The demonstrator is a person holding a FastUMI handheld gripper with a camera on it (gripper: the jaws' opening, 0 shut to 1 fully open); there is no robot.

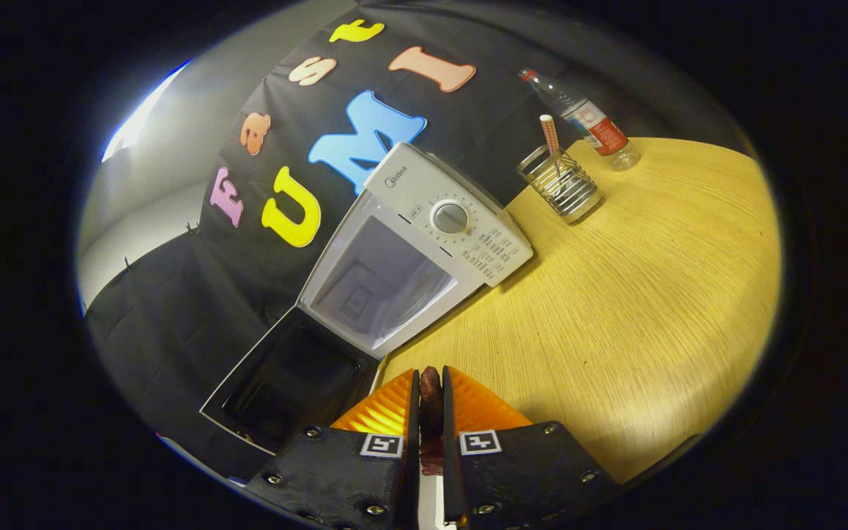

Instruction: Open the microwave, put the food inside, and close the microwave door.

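Only a narrow dark reddish strip of the food [430, 401] is seen, pinched between the two fingers of the gripper [430, 386]; most of it is hidden by the fingers, so its kind and shape cannot be made out. The fingers are drawn close together and both are pressed against the food.

The whole scene is seen tilted. Just ahead of the fingers the microwave [413, 246] is set on the wooden table [615, 309], close against the black cloth wall. Its door [288, 379] is swung fully open, and the far end of the door is cut off from sight. The cavity [380, 283] is exposed and appears pale inside; what lies deep within it is hard to tell. A round dial [450, 218] is seen on the control panel, with small markings around and beside it that are too fine to be distinguished.

Beyond the microwave, well apart from the fingers, a wire-mesh holder [562, 184] is placed on the table, with a striped straw [549, 133] standing in it. Just beside the holder, nearer the wall, a plastic bottle [584, 120] with a red cap is stood. Nothing is found between the fingers and the open cavity.
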